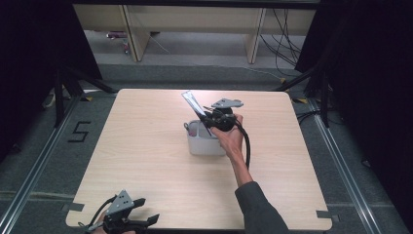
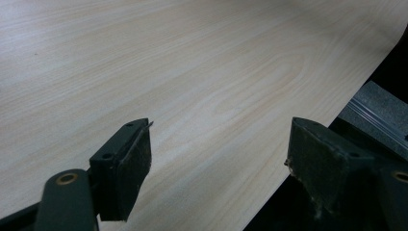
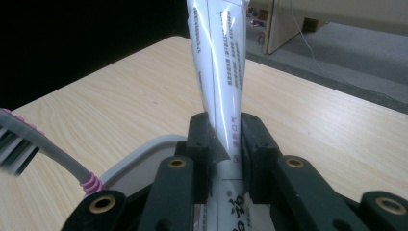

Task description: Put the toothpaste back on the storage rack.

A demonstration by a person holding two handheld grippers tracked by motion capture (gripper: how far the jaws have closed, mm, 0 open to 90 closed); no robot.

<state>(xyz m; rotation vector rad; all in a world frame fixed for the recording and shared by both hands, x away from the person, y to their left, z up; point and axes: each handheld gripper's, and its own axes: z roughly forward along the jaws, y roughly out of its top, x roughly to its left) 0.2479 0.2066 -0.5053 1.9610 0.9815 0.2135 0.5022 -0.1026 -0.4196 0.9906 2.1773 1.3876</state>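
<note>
Light wooden bench (image 1: 146, 161) on a grey floor, dark curtains at both sides. Right gripper (image 3: 226, 139), held in a hand (image 1: 231, 139), is pressed together on a white toothpaste tube (image 3: 219, 67), which stands tilted with its crimped end uppermost. Tube and gripper are above a grey tub (image 1: 204, 144) near mid-bench. A grey toothbrush (image 3: 29, 144) with pink rings leans out over the tub's rim. Left gripper (image 1: 127, 214) rests at the near left edge of the bench, well apart, spread and holding nothing.
</note>
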